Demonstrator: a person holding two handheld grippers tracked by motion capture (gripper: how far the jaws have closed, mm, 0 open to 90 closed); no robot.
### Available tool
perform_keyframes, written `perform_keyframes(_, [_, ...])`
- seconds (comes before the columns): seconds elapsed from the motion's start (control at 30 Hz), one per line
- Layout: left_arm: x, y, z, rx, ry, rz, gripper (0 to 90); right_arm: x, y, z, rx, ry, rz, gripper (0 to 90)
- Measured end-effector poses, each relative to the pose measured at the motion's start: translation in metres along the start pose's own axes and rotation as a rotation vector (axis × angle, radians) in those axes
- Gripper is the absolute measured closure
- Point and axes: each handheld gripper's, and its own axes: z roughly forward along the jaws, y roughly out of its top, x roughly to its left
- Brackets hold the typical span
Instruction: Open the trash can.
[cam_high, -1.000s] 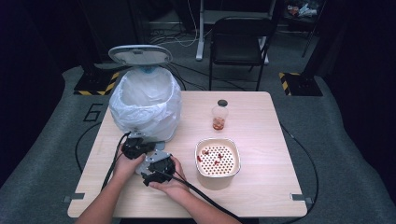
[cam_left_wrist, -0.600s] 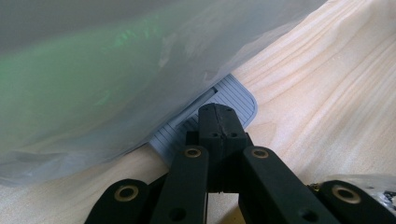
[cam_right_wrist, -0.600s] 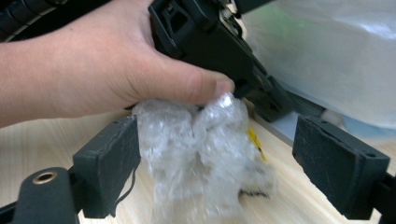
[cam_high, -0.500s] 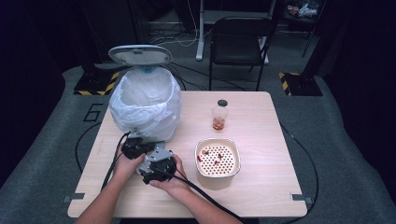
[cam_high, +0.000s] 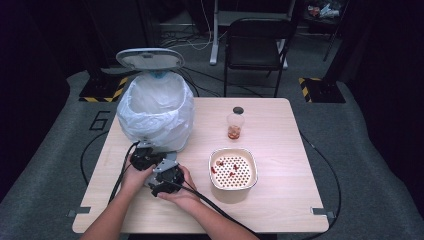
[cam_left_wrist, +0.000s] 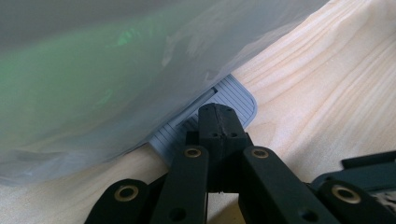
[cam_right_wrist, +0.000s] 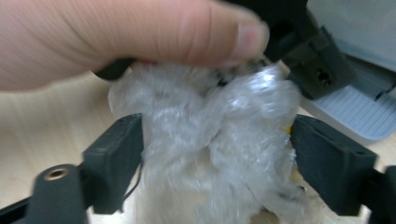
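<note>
While pressing closed left fingers (cam_left_wrist: 217, 116) on the bin pedal (cam_left_wrist: 243, 100), closing right fingers (cam_right_wrist: 215, 163) round crumpled plastic wrap (cam_right_wrist: 210, 140), lower centre; binning remains.

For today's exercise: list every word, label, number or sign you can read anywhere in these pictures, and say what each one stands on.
"6": a large pale numeral on the grey floor mat, left of the table.
Label on the small jar: too small to read.
Nothing else legible; the yellow-and-black striped edges carry no text.
</note>
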Motion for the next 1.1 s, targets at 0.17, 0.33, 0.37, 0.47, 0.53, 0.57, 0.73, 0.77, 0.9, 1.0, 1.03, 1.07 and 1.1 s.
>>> perform_keyframes(0.17, [0.0,0.0,0.0,-0.001,0.0,0.0,90.0,0.002,-0.005,0.003,0.028,-0.003,-0.003,42.1])
perform_keyframes(0.33, [0.0,0.0,0.0,0.0,0.001,-0.004,90.0,-0.003,-0.007,-0.003,0.042,0.043,0.027,61.1])
perform_keyframes(0.37, [0.0,0.0,0.0,-0.001,0.001,-0.005,90.0,-0.003,-0.007,-0.007,0.057,0.057,0.051,64.5])
perform_keyframes(0.47, [0.0,0.0,0.0,0.0,0.0,-0.007,90.0,-0.004,-0.006,-0.02,0.055,0.081,0.071,69.0])
perform_keyframes(0.53, [0.0,0.0,0.0,0.002,0.0,-0.007,90.0,-0.001,-0.003,-0.032,0.049,0.088,0.073,69.8])
perform_keyframes(0.57, [0.0,0.0,0.0,0.002,0.001,-0.007,90.0,0.002,-0.001,-0.04,0.056,0.085,0.069,70.0])
perform_keyframes(0.73, [0.0,0.001,0.0,0.006,0.004,-0.008,90.0,0.007,0.008,-0.071,0.005,0.074,0.065,70.5])
perform_keyframes(0.77, [0.0,0.001,0.0,0.006,0.004,-0.004,90.0,0.006,0.01,-0.077,-0.008,0.08,0.068,70.4])
perform_keyframes(0.9, [0.0,0.001,-0.002,0.027,-0.002,-0.005,90.0,0.008,0.022,-0.104,-0.034,0.085,0.067,70.3])
perform_keyframes(1.0, [0.0,0.001,-0.002,0.028,0.0,-0.005,90.0,0.008,0.036,-0.127,-0.062,0.083,0.048,70.3])
perform_keyframes(1.03, [-0.001,0.001,-0.002,0.023,0.006,-0.002,90.0,0.006,0.041,-0.134,-0.069,0.089,0.045,70.2])
perform_keyframes(1.07, [-0.001,0.002,-0.002,0.025,0.007,0.001,90.0,0.005,0.046,-0.141,-0.075,0.089,0.045,70.1])
perform_keyframes(1.1, [0.0,0.002,-0.002,0.034,0.01,0.012,90.0,0.002,0.051,-0.148,-0.081,0.084,0.041,70.1])
